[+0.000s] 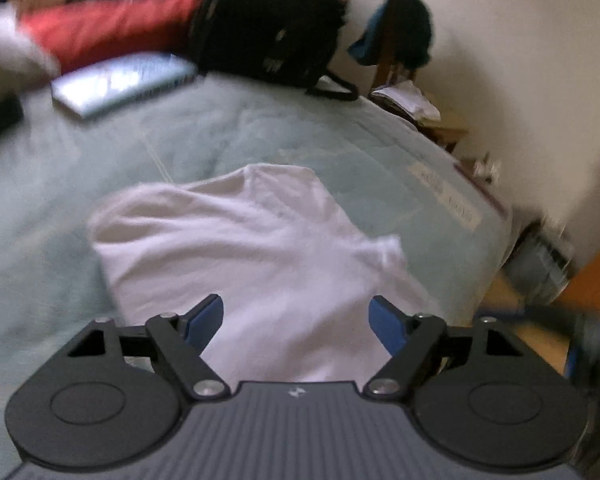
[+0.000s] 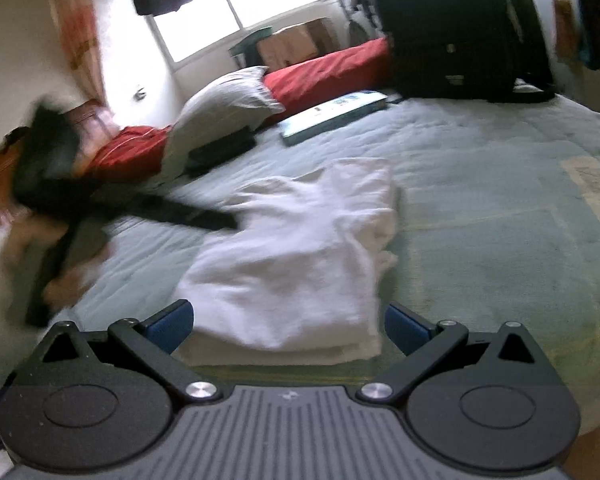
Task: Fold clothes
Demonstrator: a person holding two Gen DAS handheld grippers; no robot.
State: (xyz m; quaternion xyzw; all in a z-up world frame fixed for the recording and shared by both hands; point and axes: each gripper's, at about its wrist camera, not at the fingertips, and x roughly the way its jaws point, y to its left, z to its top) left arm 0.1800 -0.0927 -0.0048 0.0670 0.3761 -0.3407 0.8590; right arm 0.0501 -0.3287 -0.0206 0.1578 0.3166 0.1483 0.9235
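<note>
White cloth fills the left wrist view: a white garment [image 1: 256,264] lies on the pale green bedspread [image 1: 180,140] just ahead of the left gripper [image 1: 296,322] and runs under the gap between its blue pads [image 1: 208,320]. The jaws stand wide apart and hold nothing; whether a pad brushes the fabric is lost in motion blur. Seen from here the garment is gathered into a rough block with a rounded far-left edge and a loose corner sticking out ahead and to the right. Farther ahead sit a black backpack [image 1: 268,24], a book [image 1: 124,82] and a red pillow [image 1: 112,28].

Over in the right wrist view the same garment [image 2: 292,264] lies directly ahead of the right gripper [image 2: 288,330], its near edge stacked in layers between the two pads [image 2: 172,324]. These jaws are also spread wide and grip nothing. Ahead and to the left, the other gripper shows as a dark blur [image 2: 112,200] reaching toward the cloth's far-left side.

As a judgement, the shirt is already doubled over at least once, since layered edges show at the near side, but the shape is uneven and a flap hangs off to the right. That fits either a fold midway or a nearly finished bundle wanting a tidy; the pictures do not settle which.
</note>
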